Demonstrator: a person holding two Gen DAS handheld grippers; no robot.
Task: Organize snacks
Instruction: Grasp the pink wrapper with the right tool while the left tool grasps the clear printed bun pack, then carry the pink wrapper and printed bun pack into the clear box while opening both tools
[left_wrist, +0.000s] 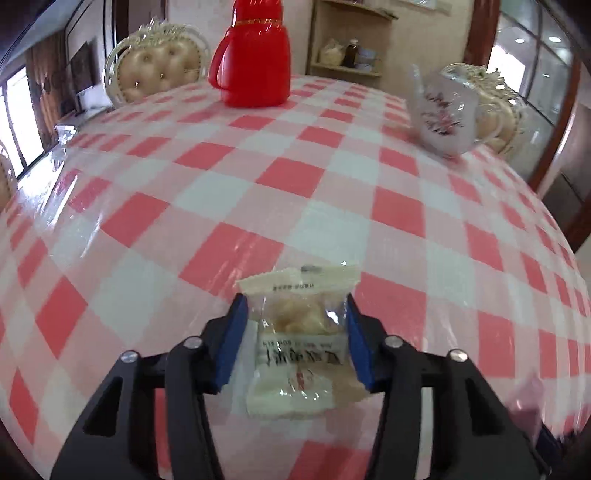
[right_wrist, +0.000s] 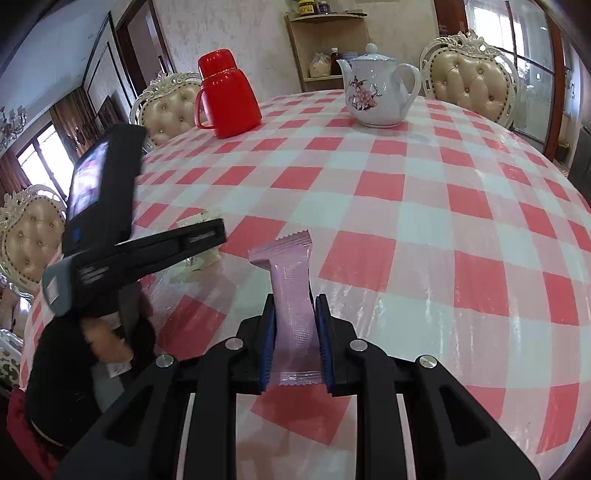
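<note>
In the left wrist view my left gripper (left_wrist: 293, 314) is shut on a white and clear snack packet (left_wrist: 295, 332) with a pale pastry inside, held just above the checked tablecloth (left_wrist: 258, 192). In the right wrist view my right gripper (right_wrist: 295, 314) is shut on a pink snack bar wrapper (right_wrist: 293, 295) that stands up between the blue pads. The left gripper (right_wrist: 207, 240) also shows at the left of the right wrist view, with the white packet (right_wrist: 195, 221) partly hidden behind it.
A red thermos jug (right_wrist: 227, 98) and a white floral teapot (right_wrist: 376, 92) stand at the far side of the round table. Cream padded chairs (right_wrist: 469, 81) ring the table. A wooden shelf (right_wrist: 325, 48) stands against the back wall.
</note>
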